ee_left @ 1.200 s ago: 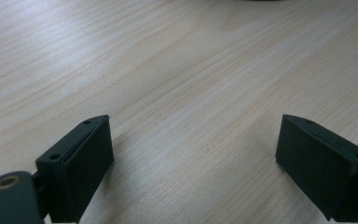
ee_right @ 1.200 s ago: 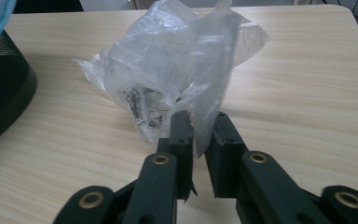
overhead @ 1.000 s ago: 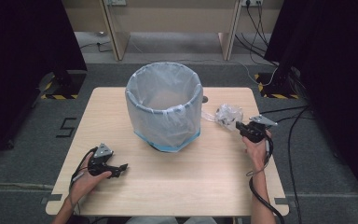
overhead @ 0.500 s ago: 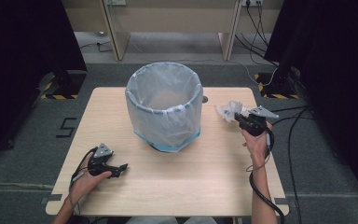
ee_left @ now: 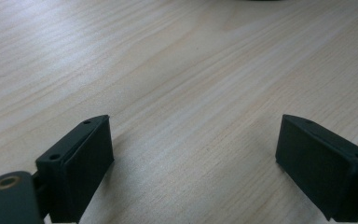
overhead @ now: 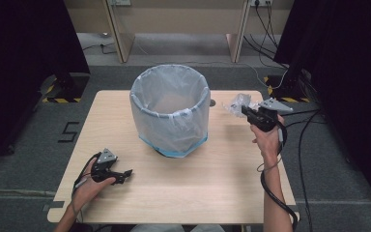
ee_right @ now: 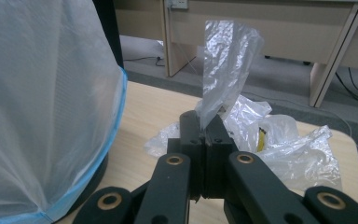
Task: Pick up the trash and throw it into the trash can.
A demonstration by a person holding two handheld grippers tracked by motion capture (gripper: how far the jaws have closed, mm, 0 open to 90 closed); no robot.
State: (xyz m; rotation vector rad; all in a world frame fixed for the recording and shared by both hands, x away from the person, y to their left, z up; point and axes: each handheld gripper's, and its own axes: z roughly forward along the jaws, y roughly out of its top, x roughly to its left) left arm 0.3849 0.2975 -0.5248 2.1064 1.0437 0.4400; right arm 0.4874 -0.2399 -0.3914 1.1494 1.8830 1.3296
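Obstacle: lined bin (overhead: pixel 170 110), between both grippers. Open tabletop (overhead: pixel 212 179) ahead of left gripper (overhead: pixel 123 175); crumpled plastic (ee_right: pixel 279 140) beyond right gripper (ee_right: pixel 206 122).

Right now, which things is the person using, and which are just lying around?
In use:
right claw, shut on the crumpled plastic bag
lined bin

Just lying about:
left claw, open, on the table
cables

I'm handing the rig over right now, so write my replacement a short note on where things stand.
Right gripper: shut on a flap of the crumpled clear plastic bag, held over the table's far right corner.
Left gripper: open, holding nothing, low over the near left of the table.
Lined bin: upright at the centre, liner fitted; its inside looks bare.
Done: bag gripped.
Left: probably carry the bag to the bin and release it.
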